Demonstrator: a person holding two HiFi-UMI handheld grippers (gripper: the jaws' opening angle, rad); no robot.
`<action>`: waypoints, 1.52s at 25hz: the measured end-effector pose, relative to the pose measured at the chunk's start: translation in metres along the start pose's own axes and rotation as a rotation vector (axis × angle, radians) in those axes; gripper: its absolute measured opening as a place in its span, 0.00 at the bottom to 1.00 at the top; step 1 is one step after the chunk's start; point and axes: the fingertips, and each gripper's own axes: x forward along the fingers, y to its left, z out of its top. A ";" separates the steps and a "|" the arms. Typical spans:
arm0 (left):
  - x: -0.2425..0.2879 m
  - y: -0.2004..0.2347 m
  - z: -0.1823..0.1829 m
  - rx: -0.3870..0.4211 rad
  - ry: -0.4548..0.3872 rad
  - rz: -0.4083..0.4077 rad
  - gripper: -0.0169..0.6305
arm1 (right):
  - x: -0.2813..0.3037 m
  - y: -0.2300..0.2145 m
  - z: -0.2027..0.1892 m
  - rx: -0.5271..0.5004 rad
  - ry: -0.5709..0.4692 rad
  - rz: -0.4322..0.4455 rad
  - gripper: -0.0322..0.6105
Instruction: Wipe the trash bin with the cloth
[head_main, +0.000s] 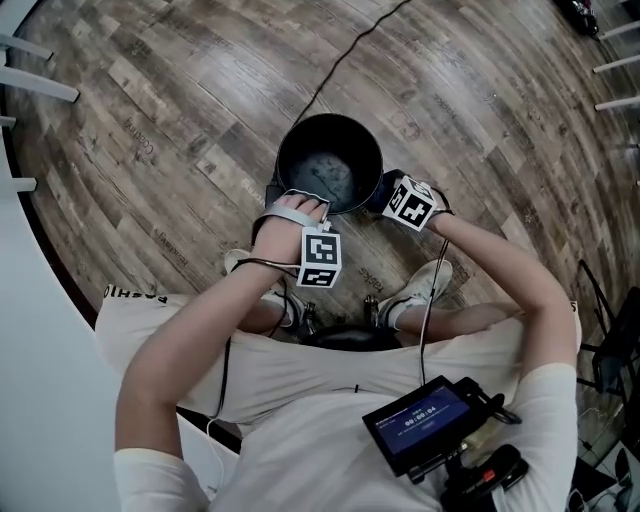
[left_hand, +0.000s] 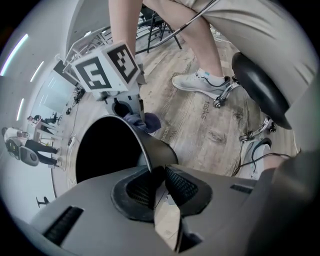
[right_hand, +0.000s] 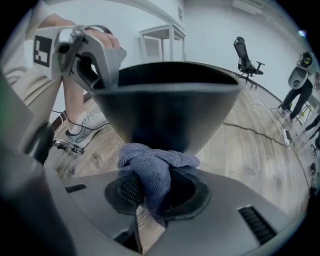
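Note:
A black round trash bin (head_main: 329, 160) stands on the wooden floor in front of the seated person's feet. My left gripper (left_hand: 156, 186) is shut on the bin's rim (left_hand: 145, 145) at its near left side, one jaw inside and one outside the wall. My right gripper (right_hand: 150, 192) is shut on a blue-grey cloth (right_hand: 152, 167), bunched between its jaws and pressed against the bin's outer wall (right_hand: 165, 112) at the near right. In the left gripper view the cloth (left_hand: 142, 121) shows beyond the bin, below the right gripper's marker cube (left_hand: 107, 67).
A black cable (head_main: 345, 55) runs across the floor behind the bin. White shoes (head_main: 420, 288) and a stool base (left_hand: 235, 90) lie close behind the grippers. A table (right_hand: 160, 37), an office chair (right_hand: 246, 60) and people stand far off.

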 end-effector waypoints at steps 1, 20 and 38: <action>0.000 0.000 0.000 -0.001 -0.002 0.000 0.12 | 0.010 -0.001 -0.006 0.018 0.003 0.005 0.20; 0.004 0.004 0.006 0.005 -0.020 -0.019 0.12 | 0.114 -0.014 -0.071 0.036 0.076 -0.076 0.20; 0.007 -0.003 -0.014 0.006 0.054 0.004 0.26 | -0.089 0.036 0.011 0.129 -0.088 -0.055 0.20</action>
